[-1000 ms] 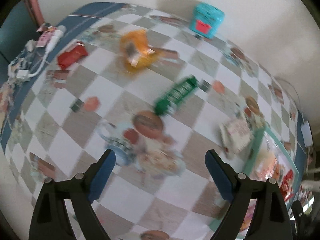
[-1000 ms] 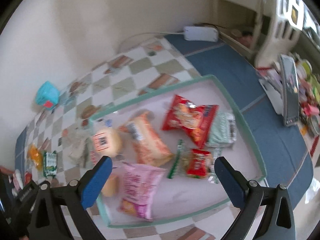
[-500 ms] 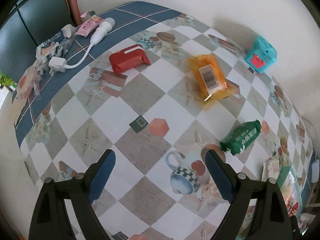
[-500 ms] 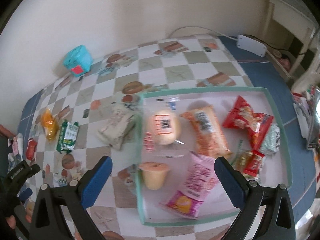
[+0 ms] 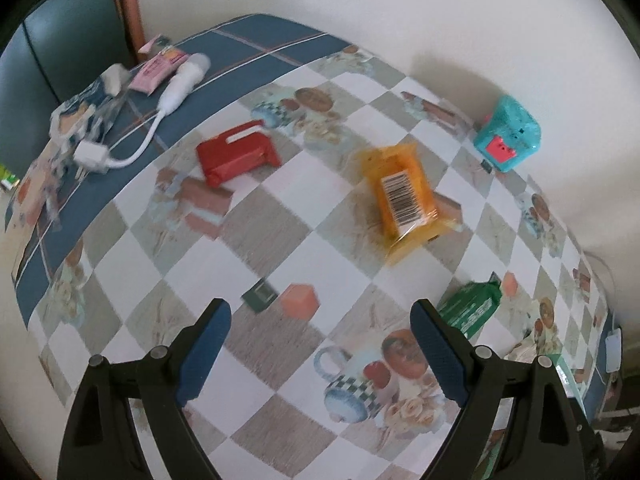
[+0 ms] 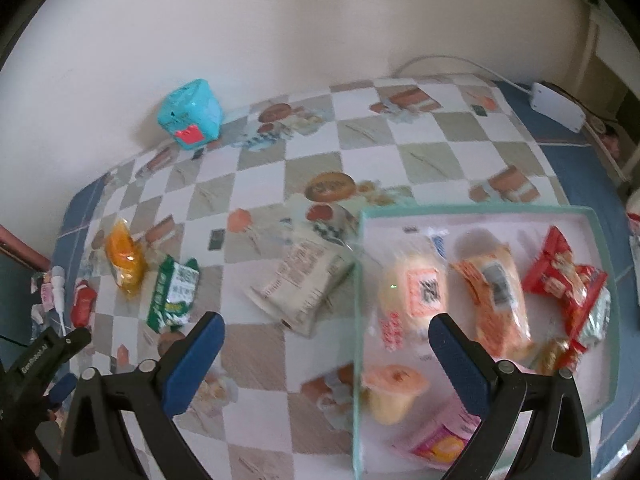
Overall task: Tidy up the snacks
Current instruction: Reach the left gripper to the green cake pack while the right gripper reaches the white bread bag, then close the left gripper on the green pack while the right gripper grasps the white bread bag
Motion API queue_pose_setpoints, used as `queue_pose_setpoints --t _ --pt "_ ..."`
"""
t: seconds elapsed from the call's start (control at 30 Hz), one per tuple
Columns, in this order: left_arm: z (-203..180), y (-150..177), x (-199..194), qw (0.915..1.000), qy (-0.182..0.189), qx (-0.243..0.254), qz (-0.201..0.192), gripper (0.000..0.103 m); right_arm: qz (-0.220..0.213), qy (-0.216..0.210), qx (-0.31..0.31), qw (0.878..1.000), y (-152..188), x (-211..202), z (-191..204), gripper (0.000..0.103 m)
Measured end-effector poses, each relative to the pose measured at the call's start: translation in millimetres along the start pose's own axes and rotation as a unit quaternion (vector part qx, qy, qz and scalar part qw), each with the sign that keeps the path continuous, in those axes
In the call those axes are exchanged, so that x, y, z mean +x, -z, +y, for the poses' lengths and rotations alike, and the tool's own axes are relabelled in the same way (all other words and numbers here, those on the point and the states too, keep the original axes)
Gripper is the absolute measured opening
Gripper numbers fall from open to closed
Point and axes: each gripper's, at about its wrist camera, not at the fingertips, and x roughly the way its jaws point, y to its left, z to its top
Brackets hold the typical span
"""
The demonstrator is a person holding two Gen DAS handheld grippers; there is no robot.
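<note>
Loose snacks lie on the checkered tablecloth: a red packet [image 5: 236, 152], an orange packet [image 5: 406, 196] with its barcode up, and a green packet [image 5: 470, 306] beside the right finger. My left gripper [image 5: 320, 320] hovers open over bare cloth, holding nothing. In the right wrist view, a white-grey packet [image 6: 302, 280] lies just left of the mint-rimmed tray [image 6: 358, 264], which holds several snacks, among them a bun [image 6: 416, 292], an orange bag [image 6: 494, 292], red bags [image 6: 564, 276] and a jelly cup [image 6: 390, 388]. My right gripper [image 6: 326, 336] is open above the tray's left edge, empty.
A teal box [image 5: 508, 136] stands against the wall. A white charger with cable [image 5: 120, 148] and a pink tube [image 5: 158, 70] lie on the blue cloth border at the left. A white adapter [image 6: 556, 106] sits at the far right. The other gripper [image 6: 44, 352] shows at lower left.
Both views slid leftward over the table. The left gripper went from over the green packet to nearer the red and orange packets. The right gripper went from above the tray's middle to its left edge.
</note>
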Motion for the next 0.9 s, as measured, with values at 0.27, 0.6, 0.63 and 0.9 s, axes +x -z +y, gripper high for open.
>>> queue_pose_setpoints --t 0.27,0.6,0.63,0.9 --pt "-41.9 -0.4 13.8 0.9985 0.033 0.043 -0.007 0.091 -0.021 0.009 -0.006 1.0 -13.1 22.3 11.8 0.103" --pt "-83.2 9.4 36.8 0.9931 0.042 0.109 0.007 0.091 -0.009 0.015 -0.041 0.999 -10.6 54.1 31.9 0.081" --pt "-84.7 9.8 37.6 0.9928 0.043 0.112 0.008 0.091 -0.007 0.015 -0.04 0.999 -10.1 57.2 31.6 0.081" --pt "-105.9 15.2 43.0 0.9875 0.045 0.151 0.003 0.091 0.005 0.021 -0.032 0.999 -6.0 77.5 25.8 0.077"
